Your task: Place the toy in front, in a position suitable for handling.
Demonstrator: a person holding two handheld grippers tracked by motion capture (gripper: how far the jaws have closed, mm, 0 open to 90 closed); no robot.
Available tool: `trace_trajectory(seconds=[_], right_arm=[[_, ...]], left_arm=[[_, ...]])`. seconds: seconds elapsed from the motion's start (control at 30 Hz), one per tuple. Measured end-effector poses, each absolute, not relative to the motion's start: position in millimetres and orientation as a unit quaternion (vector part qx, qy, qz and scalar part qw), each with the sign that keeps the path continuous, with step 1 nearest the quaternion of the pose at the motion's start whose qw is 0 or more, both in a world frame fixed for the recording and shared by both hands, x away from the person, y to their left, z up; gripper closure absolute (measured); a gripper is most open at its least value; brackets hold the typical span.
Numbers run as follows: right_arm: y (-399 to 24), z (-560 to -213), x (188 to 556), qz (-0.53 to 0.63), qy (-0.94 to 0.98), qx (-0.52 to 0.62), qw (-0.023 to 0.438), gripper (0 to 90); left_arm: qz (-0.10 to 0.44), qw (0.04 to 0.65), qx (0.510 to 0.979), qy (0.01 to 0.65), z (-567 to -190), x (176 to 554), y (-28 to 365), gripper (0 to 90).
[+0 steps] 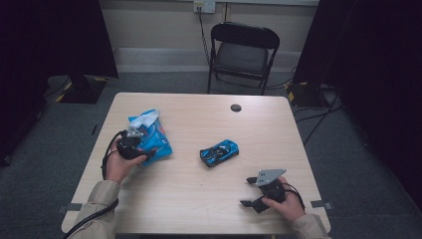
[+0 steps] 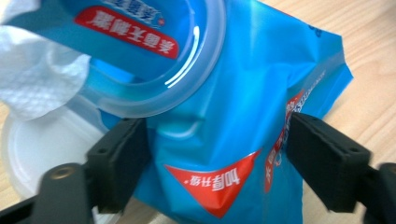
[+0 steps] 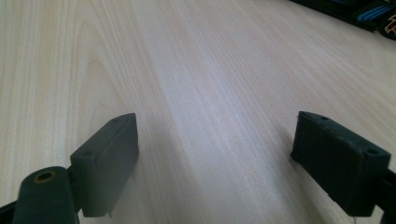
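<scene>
Left gripper view shows the left gripper spread around the wipes pack, pads barely touching, so the soft pack could slip or crumple.

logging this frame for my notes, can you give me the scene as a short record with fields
surface: light wooden table
main item: blue pack of wet wipes, lid flipped open, a white wipe sticking out
left hand-held gripper: jaws on either side of the pack's lower end; whether the pads press on it cannot be told
right hand-held gripper: open, nothing between its jaws, resting low over bare table
other item: blue toy car, near the table's middle, apart from both grippers
background: black folding chair beyond the table
</scene>
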State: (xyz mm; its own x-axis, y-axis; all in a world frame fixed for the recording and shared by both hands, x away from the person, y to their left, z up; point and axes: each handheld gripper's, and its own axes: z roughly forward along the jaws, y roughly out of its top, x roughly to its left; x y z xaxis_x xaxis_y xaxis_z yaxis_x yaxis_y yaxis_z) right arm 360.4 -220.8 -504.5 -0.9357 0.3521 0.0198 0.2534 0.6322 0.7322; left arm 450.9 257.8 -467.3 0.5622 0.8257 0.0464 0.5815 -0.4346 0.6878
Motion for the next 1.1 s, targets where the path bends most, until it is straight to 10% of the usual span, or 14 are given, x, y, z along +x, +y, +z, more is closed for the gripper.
trace_trajectory(seconds=[0.57, 1.1], right_arm=[[-220, -505, 361, 0.394, 0.901, 0.172, 0.064, 13.6], [-220, -505, 361, 0.394, 0.9, 0.172, 0.063, 13.6]], left_arm=[[0.184, 0.376, 0.812, 0.406, -450, 397, 240, 18.2], [0.144, 0.411, 0.826, 0.359, -461, 420, 172, 19.4]])
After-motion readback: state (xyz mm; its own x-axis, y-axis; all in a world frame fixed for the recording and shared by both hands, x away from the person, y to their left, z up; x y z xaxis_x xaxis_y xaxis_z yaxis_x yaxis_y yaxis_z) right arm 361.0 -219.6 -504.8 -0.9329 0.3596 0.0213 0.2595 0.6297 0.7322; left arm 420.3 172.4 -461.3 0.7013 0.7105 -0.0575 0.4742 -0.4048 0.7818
